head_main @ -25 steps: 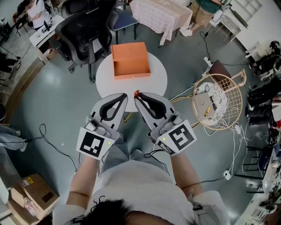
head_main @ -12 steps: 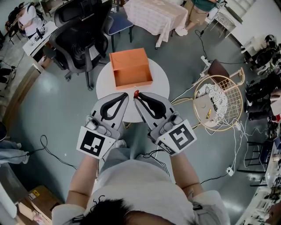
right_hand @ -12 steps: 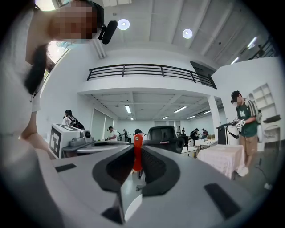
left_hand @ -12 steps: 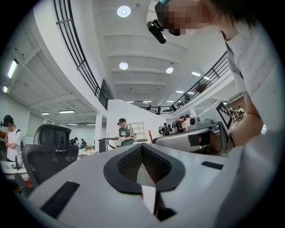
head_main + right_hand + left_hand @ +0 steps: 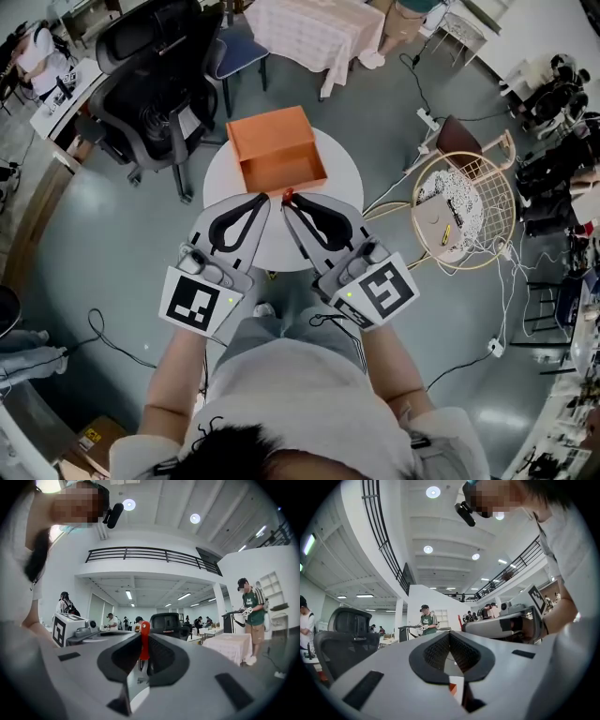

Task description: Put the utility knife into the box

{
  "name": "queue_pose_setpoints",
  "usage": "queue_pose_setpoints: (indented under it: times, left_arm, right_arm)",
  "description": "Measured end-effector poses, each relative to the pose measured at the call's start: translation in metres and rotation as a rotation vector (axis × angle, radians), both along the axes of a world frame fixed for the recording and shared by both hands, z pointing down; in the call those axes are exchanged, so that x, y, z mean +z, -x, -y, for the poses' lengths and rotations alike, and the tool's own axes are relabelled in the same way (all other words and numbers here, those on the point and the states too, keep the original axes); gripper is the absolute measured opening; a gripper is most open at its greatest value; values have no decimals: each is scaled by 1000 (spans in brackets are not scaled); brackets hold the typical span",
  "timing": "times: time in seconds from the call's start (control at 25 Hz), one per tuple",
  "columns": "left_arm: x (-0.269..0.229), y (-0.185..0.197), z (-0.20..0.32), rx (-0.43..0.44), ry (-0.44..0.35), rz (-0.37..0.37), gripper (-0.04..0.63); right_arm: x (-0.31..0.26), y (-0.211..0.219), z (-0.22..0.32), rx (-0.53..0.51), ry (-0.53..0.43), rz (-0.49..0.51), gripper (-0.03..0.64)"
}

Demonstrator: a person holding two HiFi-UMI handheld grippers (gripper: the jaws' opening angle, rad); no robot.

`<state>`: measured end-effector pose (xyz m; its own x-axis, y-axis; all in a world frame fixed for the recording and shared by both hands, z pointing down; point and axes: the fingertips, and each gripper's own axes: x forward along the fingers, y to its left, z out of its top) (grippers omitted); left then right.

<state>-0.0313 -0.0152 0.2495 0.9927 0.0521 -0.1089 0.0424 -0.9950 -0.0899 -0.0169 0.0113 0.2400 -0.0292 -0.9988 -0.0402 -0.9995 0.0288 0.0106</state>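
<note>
The person stands over a small round table (image 5: 222, 178) with an open orange box (image 5: 267, 128) on its far half. Both grippers are held out side by side above the near half.

The right gripper (image 5: 292, 201) has its jaws pinched shut on the knife (image 5: 289, 196). From above, only a red end pokes out past the tips. The right gripper view shows the same red strip (image 5: 144, 644) standing upright, clamped between the pads.

The left gripper (image 5: 263, 200) has its jaws closed tip to tip, and its own view shows only the bare loop between the pads, so it carries nothing. Its tips sit just beside the right one's.

The knife is in the air, just short of the box's near wall and not yet over the opening. I take this to be the carry: the pickup is done and the placing is not.

The next move calls for the right gripper to go forward until the knife is over the open box. It should then come down inside the walls before the jaws part, so the knife doesn't bounce out. The hold is a thin pinch at the very tips, so a quick swing could twist the knife; a slow, level move looks wiser. The left gripper seems to have no job here, unless it steadies the box.
</note>
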Motion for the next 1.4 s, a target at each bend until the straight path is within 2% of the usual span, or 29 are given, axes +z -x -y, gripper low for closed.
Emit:
queue_pose_setpoints:
  times: [0.28,0.56,1.04,1.4]
  left_arm:
    - [7,-13,7,18,22,6,9]
    - [8,-37,15,-5,29,4,9]
    - [16,-97,51,-118,49,21,9]
    - [23,-126,76,-213,72,42,9]
  right_arm:
    - [3,-12,7,19,14,1,51]
    - [7,-35,14,-8,19,7,51]
    - [21,-99,55,-126,48,34,51]
    - [34,-135,85,-227,91,44,51]
